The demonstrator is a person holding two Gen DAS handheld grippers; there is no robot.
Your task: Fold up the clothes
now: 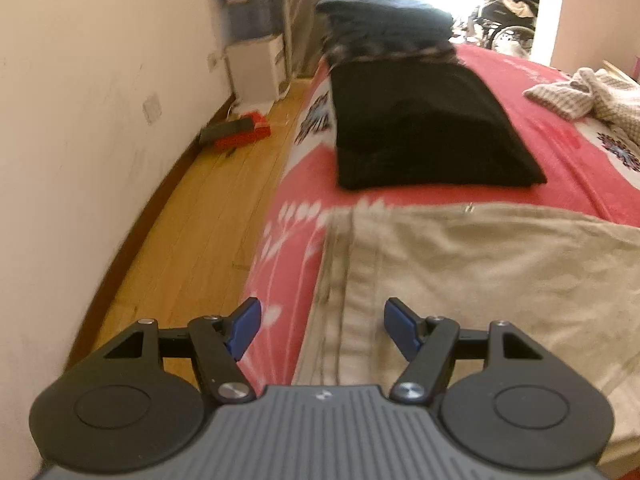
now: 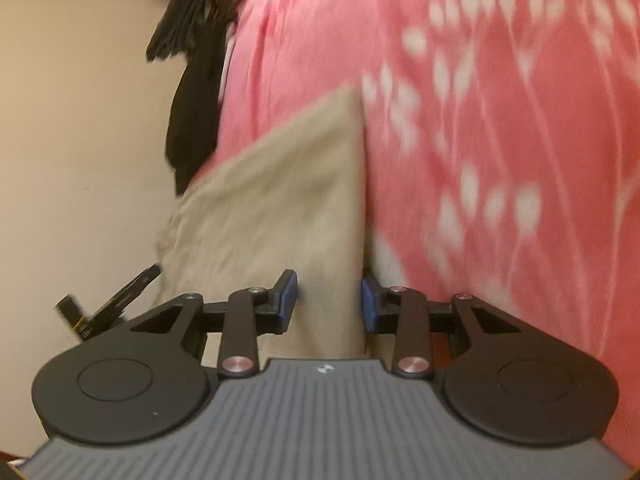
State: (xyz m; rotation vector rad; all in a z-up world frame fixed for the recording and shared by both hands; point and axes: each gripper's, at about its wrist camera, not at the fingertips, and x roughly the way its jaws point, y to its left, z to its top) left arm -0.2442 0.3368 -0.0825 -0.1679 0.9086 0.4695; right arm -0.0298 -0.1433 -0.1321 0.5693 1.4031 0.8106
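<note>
Left gripper (image 1: 322, 330) jaws open above beige trousers (image 1: 480, 276) spread on a red floral bed (image 1: 560, 152); right gripper (image 2: 329, 300) jaws part-open astride the trousers' edge, not pressing. Farther back sits a folded black garment (image 1: 420, 128), then a dark stack (image 1: 384, 24)

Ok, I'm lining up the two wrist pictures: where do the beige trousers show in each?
Left wrist: the beige trousers fill the lower right, spread on the bed below the folded black garment, under the open left tongs.
Right wrist: the trousers lie centre-left, a strip of them running between the right tongs.
Shared landmark: the red patterned bedspread.
</note>
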